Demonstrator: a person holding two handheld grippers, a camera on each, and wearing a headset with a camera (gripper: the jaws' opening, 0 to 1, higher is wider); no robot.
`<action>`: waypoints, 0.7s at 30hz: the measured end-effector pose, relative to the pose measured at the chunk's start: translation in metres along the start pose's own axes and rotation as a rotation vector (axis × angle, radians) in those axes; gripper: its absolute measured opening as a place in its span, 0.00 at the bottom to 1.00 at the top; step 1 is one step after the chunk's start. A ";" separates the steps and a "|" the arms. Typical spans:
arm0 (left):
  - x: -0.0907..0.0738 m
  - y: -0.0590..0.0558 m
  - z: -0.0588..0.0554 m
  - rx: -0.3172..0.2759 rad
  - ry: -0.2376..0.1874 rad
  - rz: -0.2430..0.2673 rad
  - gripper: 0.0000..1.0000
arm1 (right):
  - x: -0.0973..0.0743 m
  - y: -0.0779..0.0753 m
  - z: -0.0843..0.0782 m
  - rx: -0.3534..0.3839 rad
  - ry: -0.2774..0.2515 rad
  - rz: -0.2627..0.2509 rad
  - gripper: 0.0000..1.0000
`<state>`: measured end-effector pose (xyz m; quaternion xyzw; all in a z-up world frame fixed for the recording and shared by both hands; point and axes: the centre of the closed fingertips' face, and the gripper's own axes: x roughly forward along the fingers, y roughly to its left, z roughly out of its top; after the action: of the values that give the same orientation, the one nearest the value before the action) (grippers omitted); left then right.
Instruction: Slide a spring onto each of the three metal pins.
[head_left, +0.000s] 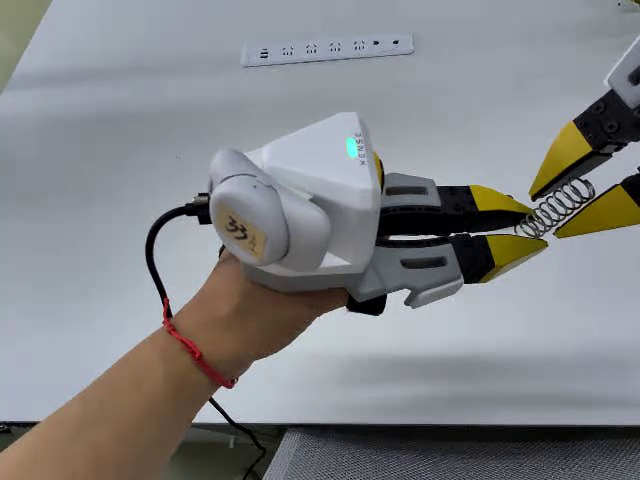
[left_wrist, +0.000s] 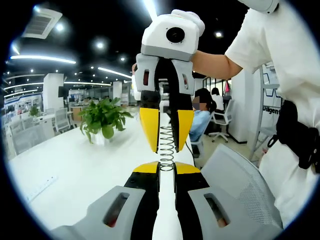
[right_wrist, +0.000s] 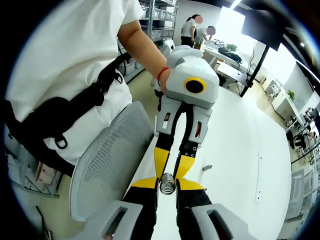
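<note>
Right gripper (head_left: 547, 212) pinches the spring (head_left: 560, 205) above the bench (head_left: 300, 150) near its right edge; left gripper (head_left: 538, 226) has jaws nearly together, on what I cannot tell. Keep the spring's bore aligned with those tips

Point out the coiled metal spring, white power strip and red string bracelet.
Coiled metal spring (head_left: 555, 207): head view, middle coils.
White power strip (head_left: 327, 49): head view, centre of its body.
Red string bracelet (head_left: 192, 350): head view, strand across wrist.
</note>
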<state>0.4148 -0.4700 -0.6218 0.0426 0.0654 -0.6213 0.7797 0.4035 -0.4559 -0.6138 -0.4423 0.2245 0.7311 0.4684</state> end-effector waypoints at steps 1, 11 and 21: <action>0.000 0.000 0.000 0.000 0.000 0.000 0.06 | 0.000 0.000 0.000 -0.002 0.001 0.002 0.09; -0.002 0.000 -0.002 -0.002 0.005 0.000 0.06 | 0.003 0.000 0.000 -0.026 0.022 0.001 0.07; -0.002 0.000 -0.003 0.000 0.008 0.005 0.06 | 0.004 0.000 0.000 -0.034 0.036 -0.002 0.07</action>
<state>0.4137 -0.4673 -0.6242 0.0452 0.0683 -0.6194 0.7808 0.4026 -0.4538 -0.6169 -0.4637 0.2200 0.7261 0.4575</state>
